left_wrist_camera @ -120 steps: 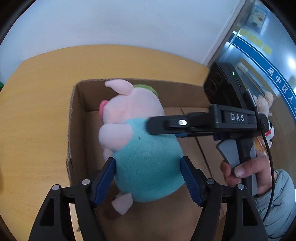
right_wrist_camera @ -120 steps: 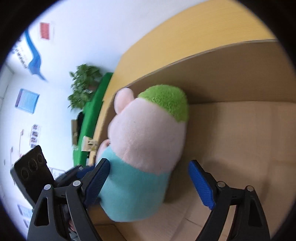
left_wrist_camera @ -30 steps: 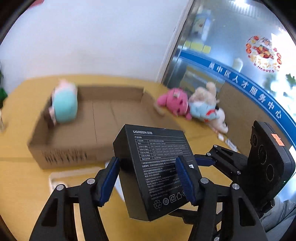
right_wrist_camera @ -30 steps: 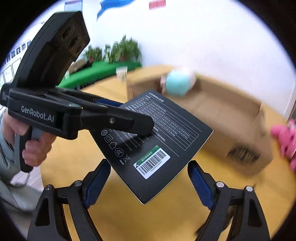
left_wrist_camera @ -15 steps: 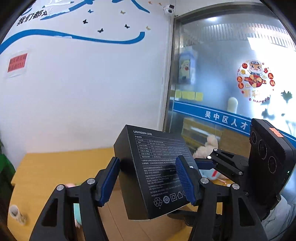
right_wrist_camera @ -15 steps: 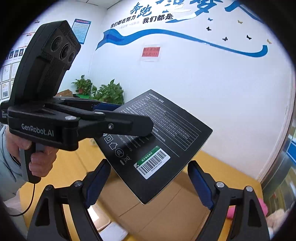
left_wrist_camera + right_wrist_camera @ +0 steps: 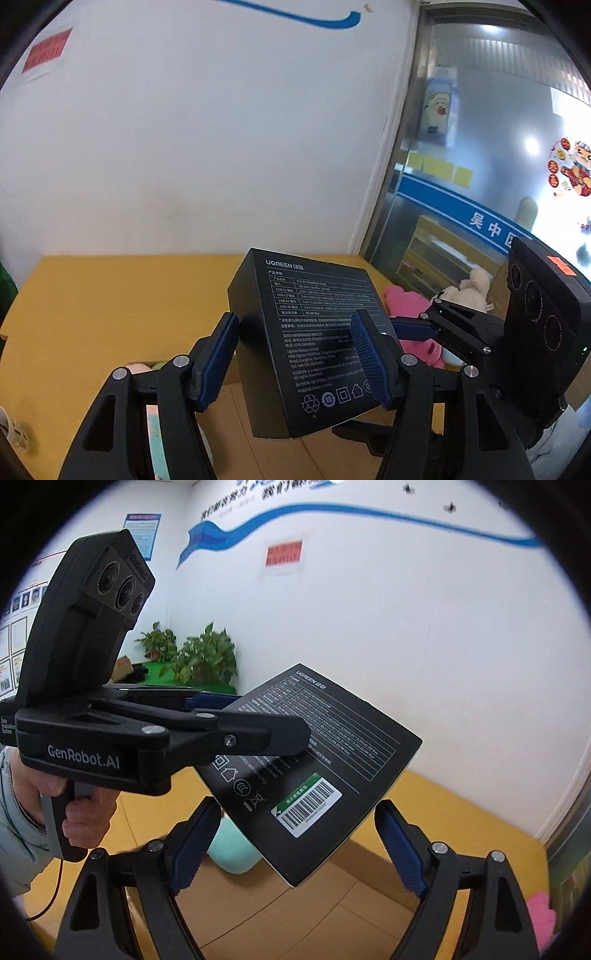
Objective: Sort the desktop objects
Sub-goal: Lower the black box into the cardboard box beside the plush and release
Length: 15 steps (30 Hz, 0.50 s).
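**Black box carried high above the carton**

Since four seconds ago, when both grippers stood around the teal plush pig inside the cardboard carton, the scene has changed: the left gripper (image 7: 295, 360) now clamps a black UGREEN box (image 7: 314, 339), its blue pads (image 7: 365, 358) pressed against the box's two side faces. Over the last second the view has tilted up from the table toward the wall.

In the right wrist view the same black UGREEN box (image 7: 314, 760) hangs in the air, tilted, one corner pointing down toward the cardboard carton (image 7: 295, 904) below it. The left gripper (image 7: 236, 720) reaches in from the left side, held by the person's left hand (image 7: 77, 812). The right gripper (image 7: 295, 842) has its jaws spread wide on either side of the box's lower corner; neither pad is seen touching the box.

The carton's floor lies open under the box, with the teal plush pig (image 7: 231, 849) resting near the carton's left side, just behind the right gripper's left finger. In the left wrist view the yellow table (image 7: 110, 295) stretches bare to its far edge against the white wall (image 7: 203, 147). A pink plush toy (image 7: 410, 306) and a cream plush toy (image 7: 472, 284) lie near the table's right edge beside the glass partition (image 7: 480, 166), behind the right gripper (image 7: 443, 328).
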{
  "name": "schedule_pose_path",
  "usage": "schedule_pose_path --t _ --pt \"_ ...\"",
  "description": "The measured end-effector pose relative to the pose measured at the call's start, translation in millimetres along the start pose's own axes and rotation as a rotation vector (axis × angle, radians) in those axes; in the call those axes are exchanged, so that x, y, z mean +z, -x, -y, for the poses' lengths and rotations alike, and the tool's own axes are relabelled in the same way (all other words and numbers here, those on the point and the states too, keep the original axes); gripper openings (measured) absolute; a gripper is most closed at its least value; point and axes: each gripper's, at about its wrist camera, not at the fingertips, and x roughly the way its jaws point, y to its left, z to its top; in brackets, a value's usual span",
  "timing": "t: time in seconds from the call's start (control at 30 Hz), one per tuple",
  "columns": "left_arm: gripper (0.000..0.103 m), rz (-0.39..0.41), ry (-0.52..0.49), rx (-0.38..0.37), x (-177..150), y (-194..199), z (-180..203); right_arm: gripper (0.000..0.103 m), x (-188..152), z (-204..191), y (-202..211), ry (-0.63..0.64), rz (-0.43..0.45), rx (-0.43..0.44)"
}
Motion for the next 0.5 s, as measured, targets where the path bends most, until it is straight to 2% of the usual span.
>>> schedule_pose_path --t 0.2,0.27,0.3,0.37,0.4,0.5 --pt "0.061 -0.228 0.139 0.046 -51 -98 -56 0.086 -52 33 -101 -0.110 -0.167 0.085" --pt "0.060 -0.349 0.189 0.039 -74 -133 -70 0.086 -68 41 -128 -0.146 -0.213 0.103" --pt "0.059 -0.375 0.229 0.043 -84 -145 -77 0.087 -75 48 -140 -0.171 -0.223 0.100" --pt "0.057 -0.475 0.245 0.072 -101 -172 -85 0.087 -83 59 -171 -0.173 -0.300 0.115" --pt "0.050 -0.477 0.213 0.108 -108 -178 -84 0.087 -98 63 -192 -0.192 -0.365 0.122" --pt "0.049 -0.489 0.176 0.151 -107 -182 -77 0.085 -128 68 -221 -0.255 -0.454 0.145"
